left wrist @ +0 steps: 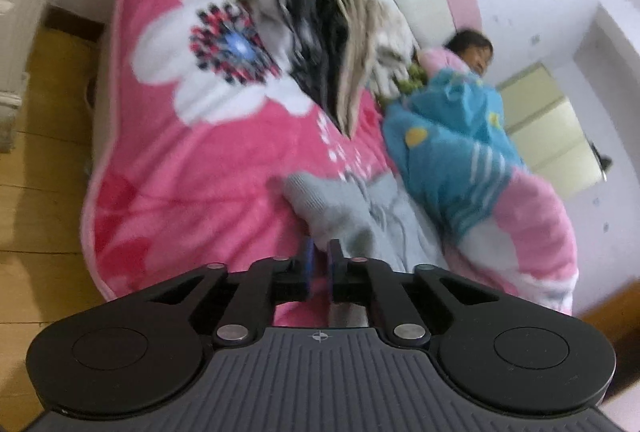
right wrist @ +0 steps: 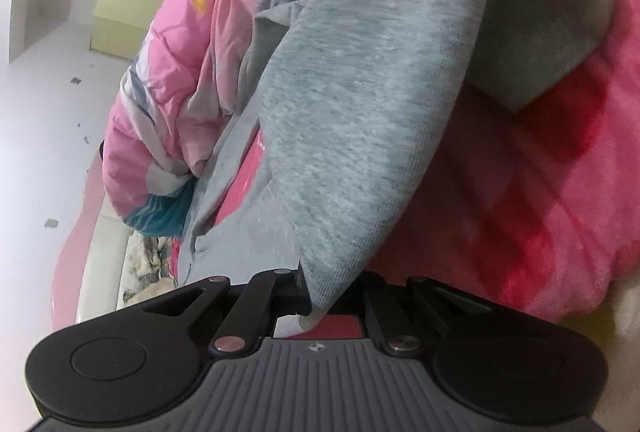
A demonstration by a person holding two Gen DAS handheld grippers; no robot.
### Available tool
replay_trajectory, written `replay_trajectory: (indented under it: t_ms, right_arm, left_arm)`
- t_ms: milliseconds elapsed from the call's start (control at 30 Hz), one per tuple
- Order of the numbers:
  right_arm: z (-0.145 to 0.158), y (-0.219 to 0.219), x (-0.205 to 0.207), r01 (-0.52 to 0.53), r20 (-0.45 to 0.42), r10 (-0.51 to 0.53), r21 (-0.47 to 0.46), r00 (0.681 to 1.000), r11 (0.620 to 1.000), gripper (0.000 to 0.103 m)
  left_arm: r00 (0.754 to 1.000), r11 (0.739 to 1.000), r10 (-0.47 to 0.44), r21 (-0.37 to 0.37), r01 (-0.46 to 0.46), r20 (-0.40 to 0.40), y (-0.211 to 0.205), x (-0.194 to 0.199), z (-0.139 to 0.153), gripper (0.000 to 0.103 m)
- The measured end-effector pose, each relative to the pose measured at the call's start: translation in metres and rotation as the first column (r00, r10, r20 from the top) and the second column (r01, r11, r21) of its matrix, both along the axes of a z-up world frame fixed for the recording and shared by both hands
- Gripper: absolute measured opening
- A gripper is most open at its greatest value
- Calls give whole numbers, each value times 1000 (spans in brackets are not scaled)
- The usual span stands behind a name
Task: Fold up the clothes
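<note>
Two views reach us. From the left wrist, we see the left gripper low over a pink fleece blanket with a large white flower print. Its jaws stand a little apart, and the ribbed edge of a grey knitted sweatshirt lies just ahead of the fingertips; we cannot tell whether the pads touch it. Beyond, a heap of dark and pale clothes rests on the blanket, and a person lies under a blue and pink quilt.

From the right wrist, we see the right gripper with its jaws closed tight on the sweatshirt's ribbed hem. The grey cloth rises from the pads and drapes across the pink blanket, beside the quilt.
</note>
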State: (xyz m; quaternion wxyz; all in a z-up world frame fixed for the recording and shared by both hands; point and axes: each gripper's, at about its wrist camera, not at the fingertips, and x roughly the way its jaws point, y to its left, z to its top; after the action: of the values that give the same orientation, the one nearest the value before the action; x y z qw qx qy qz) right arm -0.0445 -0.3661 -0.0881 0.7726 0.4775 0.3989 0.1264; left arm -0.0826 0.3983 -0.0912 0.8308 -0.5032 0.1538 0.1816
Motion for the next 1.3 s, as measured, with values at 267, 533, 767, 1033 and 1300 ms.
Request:
replay_trajectory:
  t_ms: [267, 533, 767, 1033, 1300]
  right_arm:
    - [-5, -1, 1, 12, -13, -12, 8, 1000, 1000, 6]
    - [-9, 2, 14, 36, 10, -35, -12, 999, 999, 6]
    - [1, 2, 15, 69, 93, -65, -40, 994, 997, 4]
    - [13, -16, -4, 69, 131, -71, 20, 989, 997, 4]
    - [5, -18, -19, 32, 87, -36, 49, 996, 998, 4]
  left_arm:
    - [1000, 997, -14, -77, 14, 3, 2, 42, -18, 69]
    - [1000, 1000, 11, 19, -11, -18, 8, 73, -6, 28]
    - [997, 980, 26, 198, -11, -72, -4, 69, 26, 3]
    - [998, 972, 50, 233, -37, -49, -11, 42, 51, 3]
    - [994, 971, 72, 233, -51, -82, -8, 12, 44, 3]
